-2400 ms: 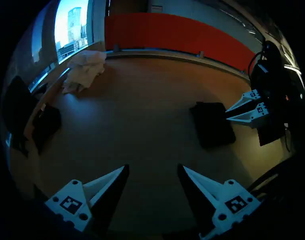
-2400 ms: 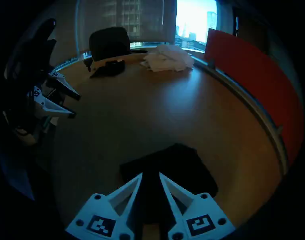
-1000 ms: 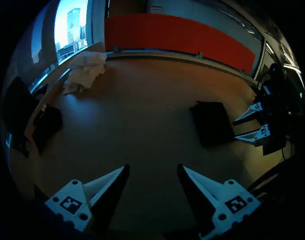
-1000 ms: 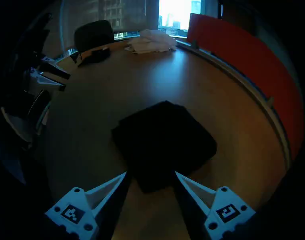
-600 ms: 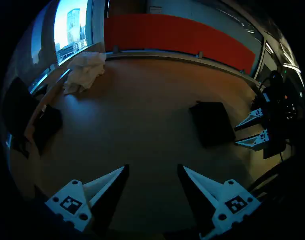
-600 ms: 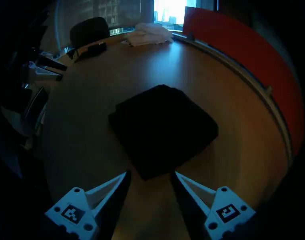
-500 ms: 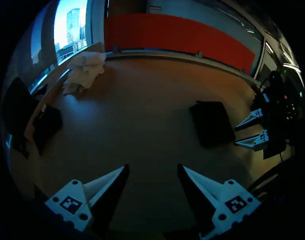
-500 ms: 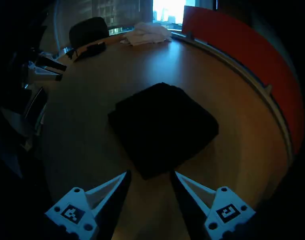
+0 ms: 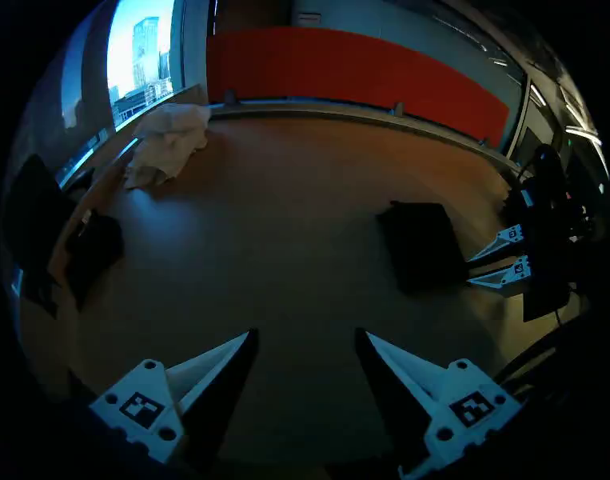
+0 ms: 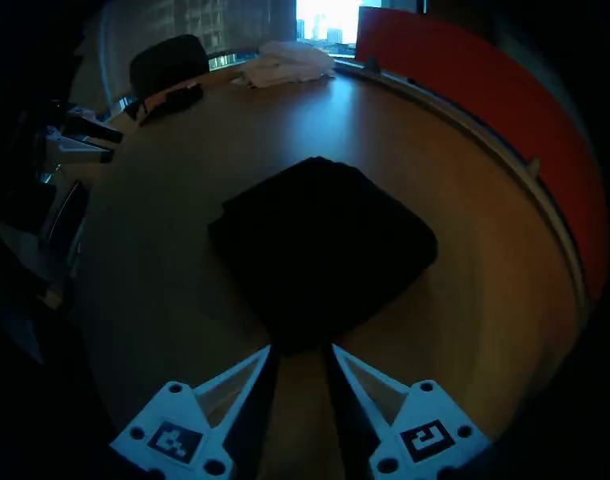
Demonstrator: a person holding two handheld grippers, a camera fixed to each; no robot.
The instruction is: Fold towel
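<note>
Right gripper (image 10: 301, 356): low over the table, its 2 fingers drawn close with a narrow gap between them. The towel's near corner sits right at the tips. I cannot tell whether the pads press on the cloth.
Left gripper (image 9: 305, 336): fingers spread wide and holding nothing, over bare table well apart from the towel.
Towel (image 10: 320, 240): dark and already a compact, thick block. It lies flat on the wooden table (image 10: 472, 264) just ahead of the right gripper, with 1 corner pointing at it.
Step in hand: probably taking that near corner, either for 1 more fold or to square up the block.
Doing it well: get the lower finger under all the layers at the corner, not just the top 1. Close fully before lifting, then carry the corner low across to the far edge so the layers do not slide apart. Pressing the far side with the left gripper would help, but it is a long way off.
Risk: dark cloth in dim light hides the layer edges, and a partial pinch would peel the block open.
Around: a pale cloth heap (image 10: 285, 64) by the window at the far edge, a small dark object (image 10: 173, 98) near a chair (image 10: 165, 64), and a red partition (image 10: 496, 104) along the table's side.
In the way: nothing lies between either gripper and the towel.
</note>
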